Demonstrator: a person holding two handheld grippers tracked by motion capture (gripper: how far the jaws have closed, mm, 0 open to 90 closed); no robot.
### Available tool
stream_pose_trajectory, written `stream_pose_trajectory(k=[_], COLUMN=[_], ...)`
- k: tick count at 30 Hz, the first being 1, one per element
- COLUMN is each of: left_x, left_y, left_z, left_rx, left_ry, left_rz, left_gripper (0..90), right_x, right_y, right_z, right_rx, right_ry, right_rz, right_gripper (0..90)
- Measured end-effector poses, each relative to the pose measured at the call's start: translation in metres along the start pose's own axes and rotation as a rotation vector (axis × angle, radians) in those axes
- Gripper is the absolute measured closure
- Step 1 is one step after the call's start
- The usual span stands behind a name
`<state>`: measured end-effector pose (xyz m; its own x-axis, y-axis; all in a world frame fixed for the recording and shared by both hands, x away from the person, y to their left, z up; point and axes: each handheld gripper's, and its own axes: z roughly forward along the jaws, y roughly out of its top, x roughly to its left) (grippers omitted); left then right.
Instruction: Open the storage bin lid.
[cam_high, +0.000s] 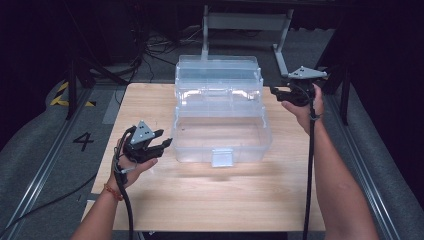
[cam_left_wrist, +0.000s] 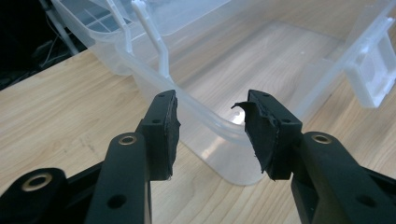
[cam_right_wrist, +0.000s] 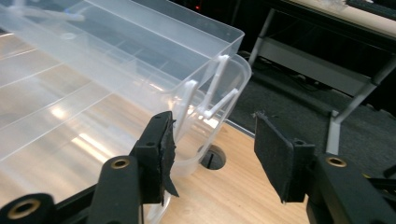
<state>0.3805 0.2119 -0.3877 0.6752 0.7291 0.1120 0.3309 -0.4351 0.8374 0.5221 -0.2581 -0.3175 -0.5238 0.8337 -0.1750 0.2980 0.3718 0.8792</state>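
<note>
A clear plastic toolbox (cam_high: 220, 147) stands open in the middle of the wooden table (cam_high: 210, 200), its upper tray (cam_high: 218, 75) swung back on thin arms and a latch (cam_high: 222, 157) on its front wall. My left gripper (cam_high: 162, 139) hovers just left of the box's front left corner, open and empty. In the left gripper view the jaws (cam_left_wrist: 210, 126) frame that rounded corner (cam_left_wrist: 219, 163) without touching it. My right gripper (cam_high: 276, 92) is by the box's far right end, open. In the right gripper view (cam_right_wrist: 215, 149) nothing lies between the pads, and the tray arms (cam_right_wrist: 205, 98) are just ahead.
A round cable hole (cam_right_wrist: 212, 156) sits in the table near the box's far right corner. A grey metal stand (cam_high: 245, 22) rises behind the table among floor cables. A floor rail and a painted "4" (cam_high: 82, 141) lie to the left.
</note>
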Motion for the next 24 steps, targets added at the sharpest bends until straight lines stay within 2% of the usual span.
stream_pose_trajectory(k=[3, 5, 8, 9, 14, 15, 16, 18, 20, 21, 24], left_x=[0.000, 0.000, 0.001, 0.002, 0.001, 0.001, 0.001, 0.000, -0.001, -0.001, -0.001], left_y=[0.000, -0.001, -0.003, -0.004, -0.007, -0.008, -0.009, -0.011, -0.015, -0.016, -0.022], left_z=[-0.006, -0.008, -0.010, -0.010, -0.013, -0.014, -0.015, -0.016, -0.016, -0.016, -0.018], left_rx=[0.012, 0.018, 0.030, 0.037, 0.066, 0.073, 0.074, 0.082, 0.115, 0.117, 0.137], left_ry=[0.008, 0.014, 0.019, 0.024, 0.037, 0.043, 0.043, 0.059, 0.080, 0.084, 0.078], left_rz=[0.016, 0.020, 0.024, 0.039, 0.053, 0.066, 0.057, 0.068, 0.076, 0.076, 0.078], left_gripper=[53.9, 52.9, 51.7, 51.7, 48.9, 48.3, 47.1, 45.9, 42.7, 41.3, 37.7], right_x=[0.003, 0.006, 0.008, 0.009, 0.012, 0.013, 0.014, 0.016, 0.019, 0.021, 0.025], right_y=[-0.005, -0.009, -0.014, -0.016, -0.028, -0.030, -0.033, -0.038, -0.044, -0.047, -0.055], right_z=[-0.007, -0.011, -0.016, -0.019, -0.032, -0.035, -0.039, -0.044, -0.050, -0.054, -0.062], right_rx=[-0.005, 0.007, 0.007, 0.010, 0.013, 0.012, 0.013, 0.009, 0.018, 0.018, 0.024], right_ry=[0.033, 0.045, 0.053, 0.056, 0.078, 0.081, 0.087, 0.093, 0.097, 0.104, 0.118], right_rz=[-0.005, -0.026, -0.033, -0.039, -0.041, -0.046, -0.050, -0.052, -0.071, -0.081, -0.091], right_gripper=[45.7, 43.7, 43.2, 41.9, 40.2, 40.0, 39.8, 39.7, 39.0, 38.8, 38.0])
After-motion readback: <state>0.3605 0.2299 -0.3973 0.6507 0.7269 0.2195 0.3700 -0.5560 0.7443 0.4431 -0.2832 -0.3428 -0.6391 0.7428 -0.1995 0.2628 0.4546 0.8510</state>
